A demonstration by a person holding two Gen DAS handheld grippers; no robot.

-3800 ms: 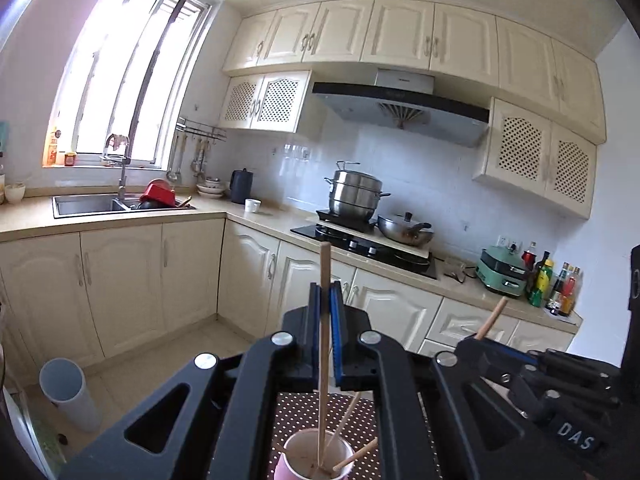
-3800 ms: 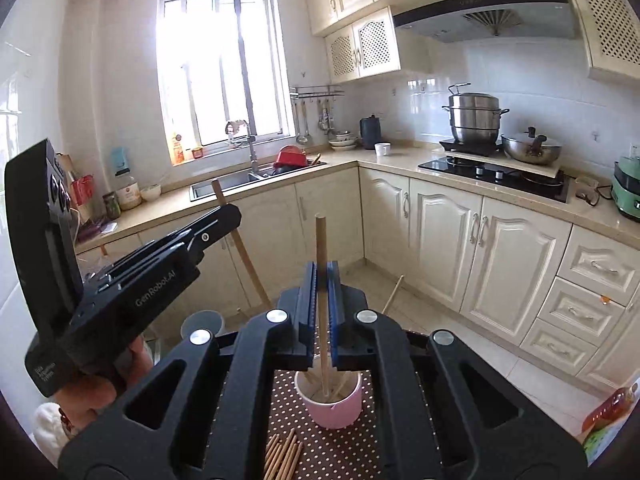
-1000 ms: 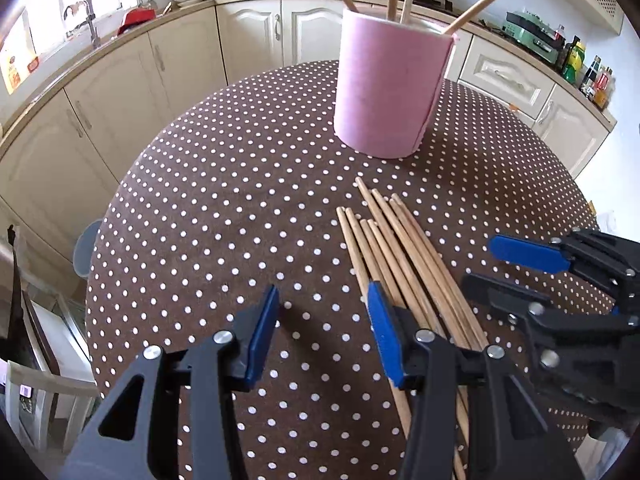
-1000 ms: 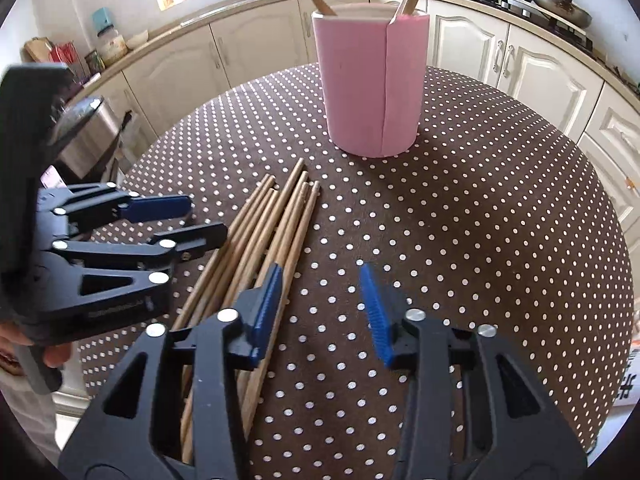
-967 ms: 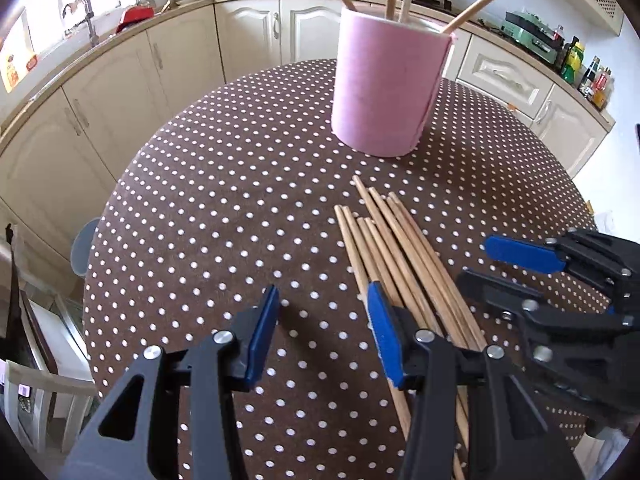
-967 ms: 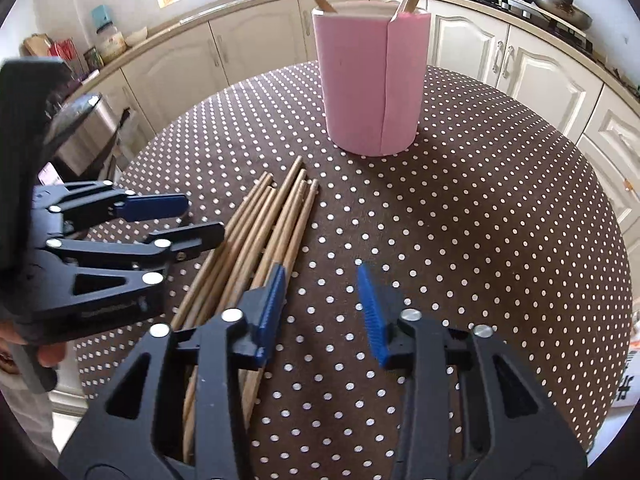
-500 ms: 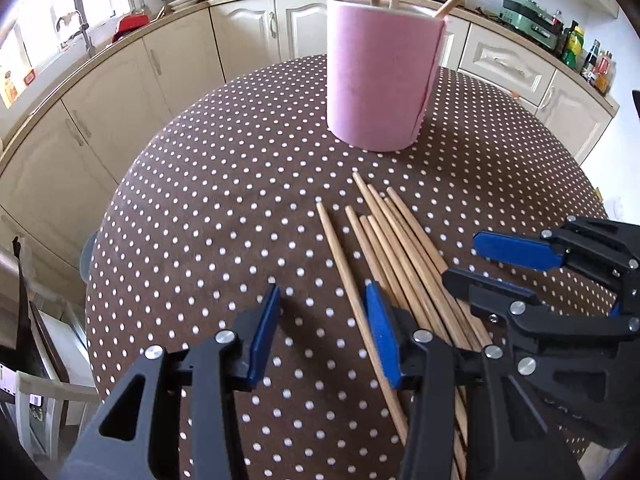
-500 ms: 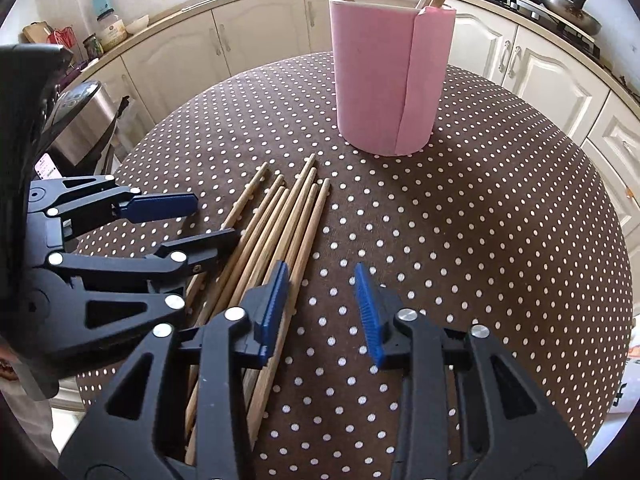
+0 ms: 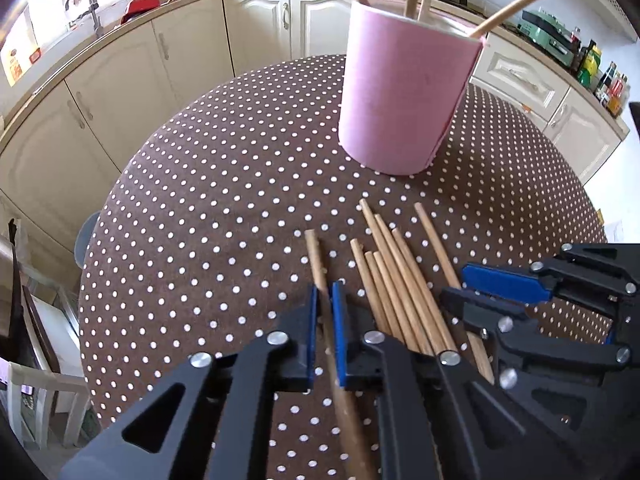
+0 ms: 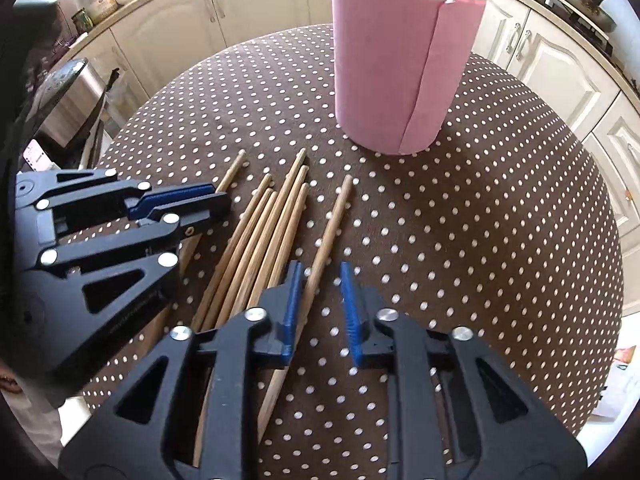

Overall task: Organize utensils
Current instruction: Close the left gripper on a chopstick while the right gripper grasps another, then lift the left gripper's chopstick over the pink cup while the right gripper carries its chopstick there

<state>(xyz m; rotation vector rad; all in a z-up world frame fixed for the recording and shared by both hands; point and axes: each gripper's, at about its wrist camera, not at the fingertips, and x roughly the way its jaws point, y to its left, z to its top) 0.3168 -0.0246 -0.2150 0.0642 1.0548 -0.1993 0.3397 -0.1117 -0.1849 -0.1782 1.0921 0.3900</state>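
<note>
Gripping one chopstick (image 9: 316, 264), the left gripper (image 9: 324, 300) has just closed; five more lie beside it, four in the pink cup (image 9: 404, 92). Right view: right gripper (image 10: 320, 280), closing, straddles one separated chopstick (image 10: 332, 224), pads apart.

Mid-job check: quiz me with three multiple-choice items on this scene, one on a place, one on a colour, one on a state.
1. Where does the cup stand?
A) beyond the loose chopsticks
B) on the floor
C) on a chair

2. What colour is the cup's outside?
A) green
B) pink
C) blue

3. How is the left tool?
A) wide open and empty
B) holding the cup
C) shut on one chopstick

Key:
1 A, the cup stands past the loose chopsticks' tips.
2 B, its wrapped wall is pink.
3 C, the left tool's jaws have just closed on that chopstick.
</note>
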